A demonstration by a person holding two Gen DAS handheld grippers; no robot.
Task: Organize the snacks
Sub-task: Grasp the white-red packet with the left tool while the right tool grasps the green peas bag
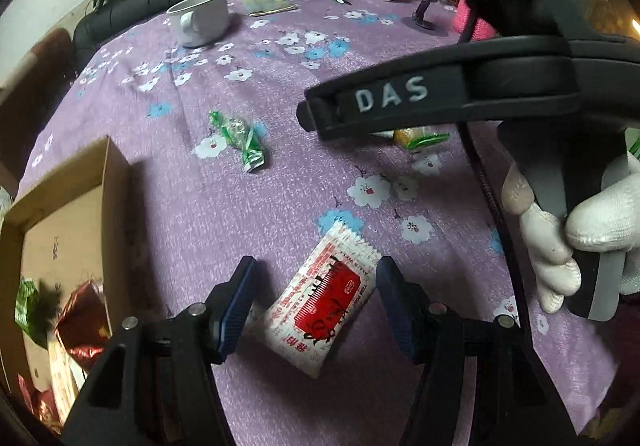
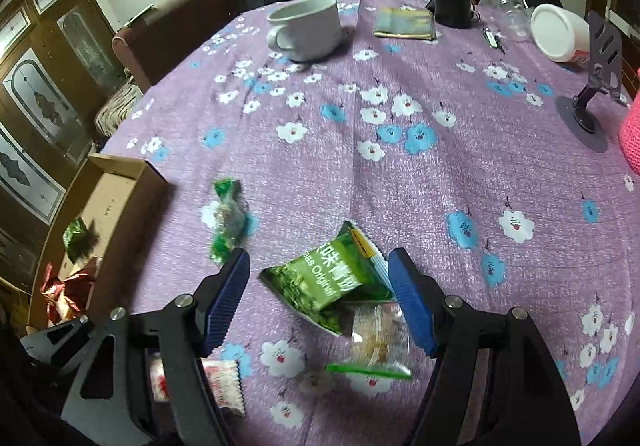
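Left claw (image 1: 316, 302) spread wide, straddling red-and-white snack packet (image 1: 320, 304) lying flat on purple floral surface (image 1: 240, 206), fingers clear of it. Right claw (image 2: 318, 296) likewise released, astride green pea packet (image 2: 324, 278) overlapping clear snack bag (image 2: 378, 342). Ahead and left of both claws, green twisted candy (image 1: 240, 138). Farther left, open cardboard box (image 1: 60, 206) holding wrapped snacks. Far ahead, white cup (image 2: 306, 28).
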